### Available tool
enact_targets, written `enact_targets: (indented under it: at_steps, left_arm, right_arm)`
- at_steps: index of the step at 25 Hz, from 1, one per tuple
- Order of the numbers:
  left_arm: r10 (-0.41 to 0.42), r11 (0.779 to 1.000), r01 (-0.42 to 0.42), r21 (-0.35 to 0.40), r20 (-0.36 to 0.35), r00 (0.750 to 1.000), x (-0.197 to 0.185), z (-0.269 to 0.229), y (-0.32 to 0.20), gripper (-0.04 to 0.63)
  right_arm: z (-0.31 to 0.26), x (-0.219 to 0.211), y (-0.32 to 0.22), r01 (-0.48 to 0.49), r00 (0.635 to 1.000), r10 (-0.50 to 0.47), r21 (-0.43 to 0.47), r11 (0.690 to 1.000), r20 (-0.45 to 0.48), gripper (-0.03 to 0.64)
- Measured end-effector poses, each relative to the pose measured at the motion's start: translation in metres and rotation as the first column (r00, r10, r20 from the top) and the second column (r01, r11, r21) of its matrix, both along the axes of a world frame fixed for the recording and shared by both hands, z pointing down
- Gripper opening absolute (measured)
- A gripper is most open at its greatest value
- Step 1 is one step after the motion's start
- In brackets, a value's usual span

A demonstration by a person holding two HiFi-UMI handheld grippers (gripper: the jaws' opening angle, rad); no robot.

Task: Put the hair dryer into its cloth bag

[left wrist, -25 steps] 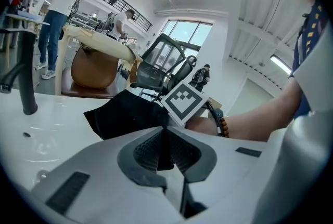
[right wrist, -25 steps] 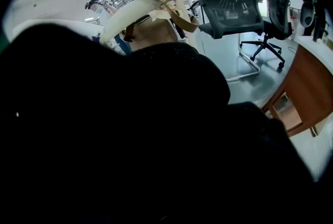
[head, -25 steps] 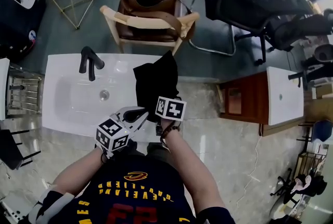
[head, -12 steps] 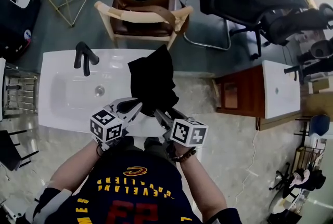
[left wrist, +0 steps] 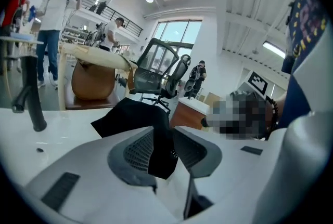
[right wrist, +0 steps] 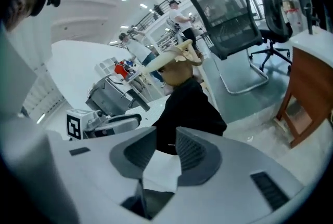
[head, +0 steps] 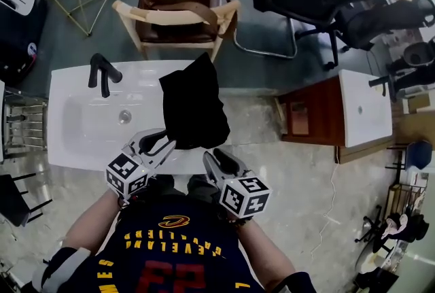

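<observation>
White basin counter (head: pixel 62 152): one black cloth bag (head: pixel 194 108), its long axis running away from the person. Left gripper (head: pixel 162 140) jaws are parting around its hem. Right gripper (head: pixel 219 157) jaws, narrowing, stand apart, empty.

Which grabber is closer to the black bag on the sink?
Left. The left gripper, jaws just opening, has the cloth bag edge between them. The right gripper sits back from the bag, its just-narrowing jaws empty.
</observation>
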State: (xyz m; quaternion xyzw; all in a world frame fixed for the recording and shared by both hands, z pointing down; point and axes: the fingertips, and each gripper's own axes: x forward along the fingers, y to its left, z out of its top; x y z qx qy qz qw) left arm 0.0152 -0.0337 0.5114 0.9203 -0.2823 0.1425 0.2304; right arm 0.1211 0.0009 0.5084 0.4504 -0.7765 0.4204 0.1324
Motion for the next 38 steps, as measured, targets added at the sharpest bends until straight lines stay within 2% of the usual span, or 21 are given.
enact_targets:
  at_steps: [2, 3, 6, 10, 13, 16, 19, 26, 31, 38]
  left_arm:
    - [-0.027, 0.998, 0.026, 0.063, 0.024, 0.999, -0.012, -0.009, 0.003, 0.098]
    - [-0.052, 0.995, 0.049, 0.088, 0.030, 0.998, -0.020, -0.015, 0.002, 0.098]
    - [-0.166, 0.977, 0.160, 0.142, 0.036, 0.985, -0.054, -0.033, -0.008, 0.098]
    - [-0.330, 0.924, 0.311, 0.221, 0.052, 0.943, -0.102, -0.058, -0.022, 0.097]
    - [-0.383, 0.900, 0.358, 0.249, 0.061, 0.922, -0.115, -0.065, -0.021, 0.097]
    - [-0.415, 0.891, 0.397, 0.222, 0.037, 0.909, -0.116, -0.063, -0.017, 0.097]
    - [-0.429, 0.886, 0.415, 0.207, 0.024, 0.903, -0.114, -0.063, -0.013, 0.097]
    - [-0.419, 0.894, 0.407, 0.189, 0.029, 0.907, -0.106, -0.062, -0.008, 0.097]
    - [-0.411, 0.893, 0.398, 0.211, 0.017, 0.912, -0.101, -0.063, -0.020, 0.097]
    - [-0.407, 0.895, 0.395, 0.205, 0.018, 0.913, -0.101, -0.061, -0.016, 0.097]
  right_arm:
    - [-0.012, -0.005, -0.006, 0.028, 0.999, -0.027, 0.067, 0.997, -0.021, 0.029]
    - [-0.017, -0.008, -0.009, 0.040, 0.999, -0.038, 0.094, 0.995, -0.022, 0.008]
    - [-0.032, -0.012, -0.018, 0.072, 0.997, -0.064, 0.173, 0.982, -0.054, 0.008]
    - [-0.053, -0.015, -0.027, 0.120, 0.988, -0.088, 0.279, 0.953, -0.126, 0.008]
    - [-0.064, -0.020, -0.032, 0.140, 0.985, -0.100, 0.318, 0.938, -0.138, 0.008]
    - [-0.070, -0.025, -0.034, 0.155, 0.983, -0.113, 0.336, 0.929, -0.143, 0.008]
    - [-0.074, -0.029, -0.035, 0.165, 0.982, -0.123, 0.345, 0.924, -0.141, 0.008]
    - [-0.075, -0.033, -0.033, 0.179, 0.981, -0.143, 0.334, 0.925, -0.129, 0.008]
    - [-0.071, -0.033, -0.037, 0.178, 0.981, -0.142, 0.340, 0.923, -0.131, 0.008]
    - [-0.062, -0.033, -0.029, 0.183, 0.980, -0.148, 0.314, 0.932, -0.132, 0.008]
